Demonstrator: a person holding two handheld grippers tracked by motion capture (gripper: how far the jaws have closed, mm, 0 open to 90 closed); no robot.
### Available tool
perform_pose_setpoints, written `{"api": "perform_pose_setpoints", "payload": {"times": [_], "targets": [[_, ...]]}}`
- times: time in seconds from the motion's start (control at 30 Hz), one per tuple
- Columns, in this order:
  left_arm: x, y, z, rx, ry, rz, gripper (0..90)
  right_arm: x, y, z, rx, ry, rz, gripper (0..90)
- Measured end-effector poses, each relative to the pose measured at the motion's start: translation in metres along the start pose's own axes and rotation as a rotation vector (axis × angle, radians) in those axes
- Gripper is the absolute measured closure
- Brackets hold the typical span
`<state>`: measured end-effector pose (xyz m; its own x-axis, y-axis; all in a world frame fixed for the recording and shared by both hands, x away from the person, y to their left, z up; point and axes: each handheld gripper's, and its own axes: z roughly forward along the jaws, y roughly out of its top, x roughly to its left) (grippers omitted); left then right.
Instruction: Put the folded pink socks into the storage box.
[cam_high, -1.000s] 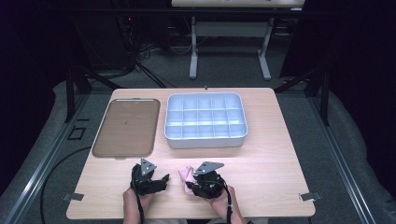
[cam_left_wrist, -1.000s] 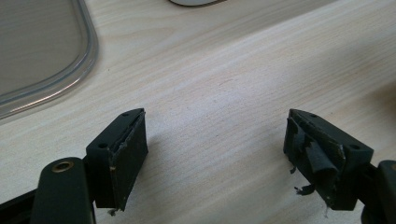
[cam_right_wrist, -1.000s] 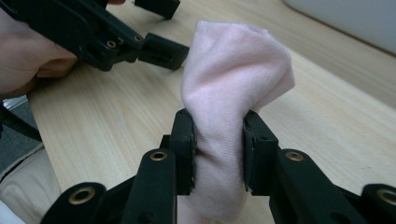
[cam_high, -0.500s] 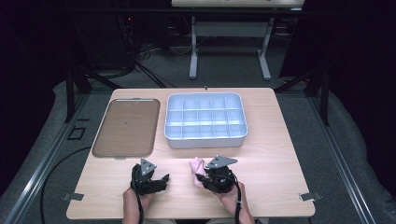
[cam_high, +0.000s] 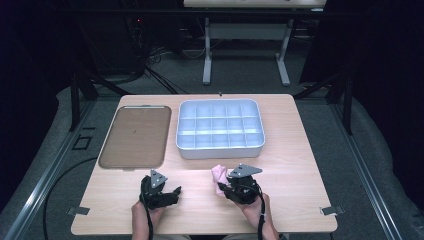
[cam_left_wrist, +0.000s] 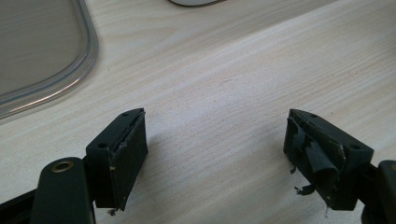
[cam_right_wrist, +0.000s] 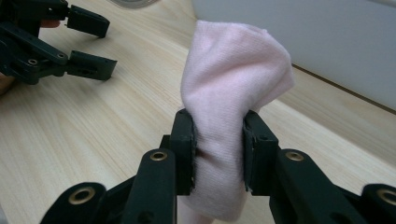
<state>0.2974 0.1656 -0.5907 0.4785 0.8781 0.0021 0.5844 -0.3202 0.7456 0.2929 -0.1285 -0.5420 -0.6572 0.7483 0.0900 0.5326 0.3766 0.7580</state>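
The right gripper (cam_right_wrist: 218, 149) is clamped on a pink cloth (cam_right_wrist: 233, 93), its two jaws pressing the fabric from either side so that it pinches in between them and bulges out above. In the high view this gripper (cam_high: 223, 186) sits near the front edge of the surface (cam_high: 295, 170), just in front of the white bin (cam_high: 220, 129), with the cloth (cam_high: 218, 174) sticking out toward the bin. The cloth is off the wood where the jaws grip it; whether its lower end touches the surface I cannot tell.

The left gripper (cam_left_wrist: 215, 154) has its jaws spread wide with nothing between them, bare wood showing in the gap. In the high view it (cam_high: 172, 192) rests low over the surface, just beside the right one and near the front corner of the brown tray (cam_high: 132, 135). The tray lies to the left of the bin, the two close but apart.
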Motion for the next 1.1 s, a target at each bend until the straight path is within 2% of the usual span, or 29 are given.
{"api": "perform_pose_setpoints", "payload": {"times": [0.53,1.1], "targets": [[0.000,0.000,0.000,0.000,0.000,0.000,21.5,-0.020,0.002,-0.011,0.006,-0.056,0.014,69.7],[0.000,0.000,0.000,-0.001,0.002,0.002,21.5,-0.047,-0.001,-0.024,-0.018,-0.123,0.074,69.5]]}}
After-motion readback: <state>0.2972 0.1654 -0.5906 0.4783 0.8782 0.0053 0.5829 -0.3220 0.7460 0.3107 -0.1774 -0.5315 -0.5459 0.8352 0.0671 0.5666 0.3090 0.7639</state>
